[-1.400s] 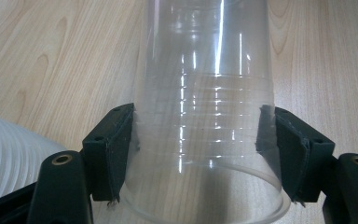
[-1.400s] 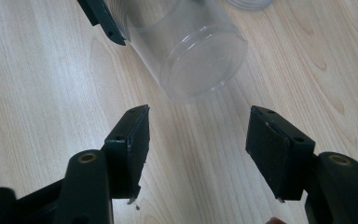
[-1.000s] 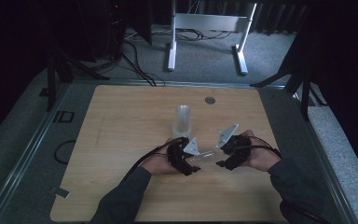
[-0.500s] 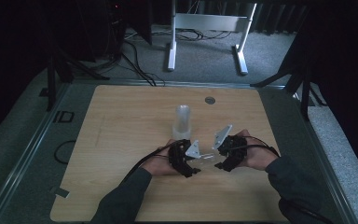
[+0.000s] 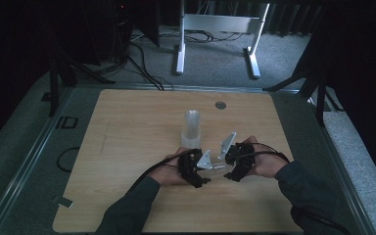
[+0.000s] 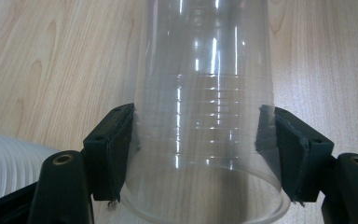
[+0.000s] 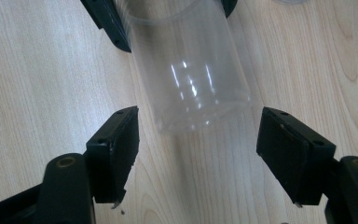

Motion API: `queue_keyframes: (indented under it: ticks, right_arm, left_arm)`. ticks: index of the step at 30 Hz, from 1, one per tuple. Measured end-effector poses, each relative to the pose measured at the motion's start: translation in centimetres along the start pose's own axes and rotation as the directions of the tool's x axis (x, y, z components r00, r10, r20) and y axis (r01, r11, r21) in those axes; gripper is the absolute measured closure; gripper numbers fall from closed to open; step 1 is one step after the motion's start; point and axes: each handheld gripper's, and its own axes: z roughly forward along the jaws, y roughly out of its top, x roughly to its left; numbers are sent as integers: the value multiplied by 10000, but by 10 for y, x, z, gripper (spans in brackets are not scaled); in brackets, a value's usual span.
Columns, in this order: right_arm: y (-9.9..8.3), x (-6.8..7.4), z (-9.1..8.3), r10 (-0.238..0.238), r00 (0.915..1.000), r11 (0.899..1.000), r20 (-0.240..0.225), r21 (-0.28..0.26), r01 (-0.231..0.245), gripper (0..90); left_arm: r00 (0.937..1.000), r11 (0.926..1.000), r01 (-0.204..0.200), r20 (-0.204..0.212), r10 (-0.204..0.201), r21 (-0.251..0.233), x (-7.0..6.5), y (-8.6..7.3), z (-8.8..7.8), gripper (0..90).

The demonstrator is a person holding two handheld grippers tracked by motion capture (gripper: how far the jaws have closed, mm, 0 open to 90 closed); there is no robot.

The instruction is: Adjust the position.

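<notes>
Clear plastic cup (image 5: 215,165) hangs between both hands over the wooden bench (image 5: 127,147), near the stacked clear cups (image 5: 192,128). Left gripper (image 6: 204,149): jaws clamped near its rim, steadying it. Right gripper (image 7: 198,154): jaws just opening, clear of the cup's base, apparently handing it over.

This looks like a lab or recording studio set up for data capture rather than a home. A plain wooden table (image 5: 127,147) with a metal frame (image 5: 29,161) around it stands on grey carpet (image 5: 215,63) under dim light, with dark curtains behind. Loose black cables (image 5: 142,68) run across the floor past the legs of a white metal stand (image 5: 215,29), and nothing domestic sits around.
</notes>
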Motion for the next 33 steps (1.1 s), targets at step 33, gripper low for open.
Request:
queue_keyframes:
  ticks: [33]
  right_arm:
    - [3, 2, 11, -132, 9974, 9999, -703, 42, 136, 398]
  left_arm:
    - [9952, 9967, -810, -542, 810, 28, -13, 10, -3, 288]
